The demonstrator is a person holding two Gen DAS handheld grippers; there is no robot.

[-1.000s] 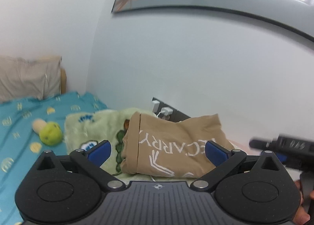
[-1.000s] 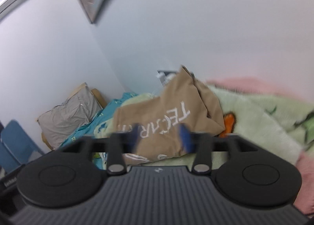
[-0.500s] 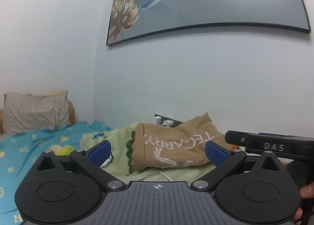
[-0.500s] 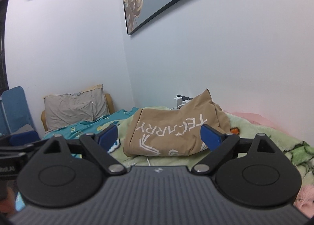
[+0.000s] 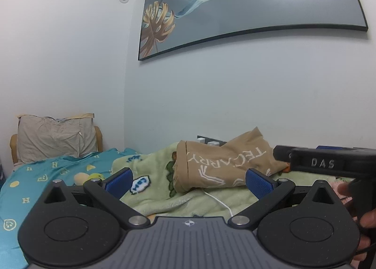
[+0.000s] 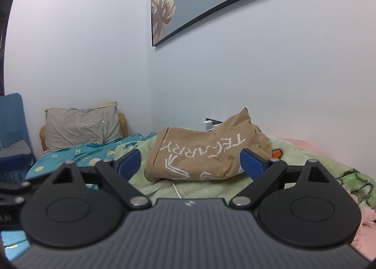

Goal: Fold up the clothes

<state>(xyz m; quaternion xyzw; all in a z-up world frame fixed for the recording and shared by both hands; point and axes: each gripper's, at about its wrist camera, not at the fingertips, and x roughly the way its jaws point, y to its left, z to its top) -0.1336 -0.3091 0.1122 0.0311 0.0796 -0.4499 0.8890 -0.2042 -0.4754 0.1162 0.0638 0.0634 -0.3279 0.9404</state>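
A tan garment (image 5: 225,165) with white lettering lies folded in a lump on a light green blanket (image 5: 192,198) by the wall; it also shows in the right wrist view (image 6: 206,154). My left gripper (image 5: 189,181) is open and empty, held back from the garment. My right gripper (image 6: 190,163) is open and empty, also short of the garment. The right gripper's black body (image 5: 329,163) shows at the right of the left wrist view.
A teal patterned sheet (image 5: 47,175) covers the bed to the left, with a grey pillow (image 5: 56,140) at its head. A white cable (image 5: 221,203) runs over the blanket. A blue chair (image 6: 11,128) stands far left. A pink blanket (image 6: 303,147) lies right.
Both grippers have pulled back and tilted up, so the garment now sits lower and farther off. The right gripper's fingers have opened wide from a narrower gap.
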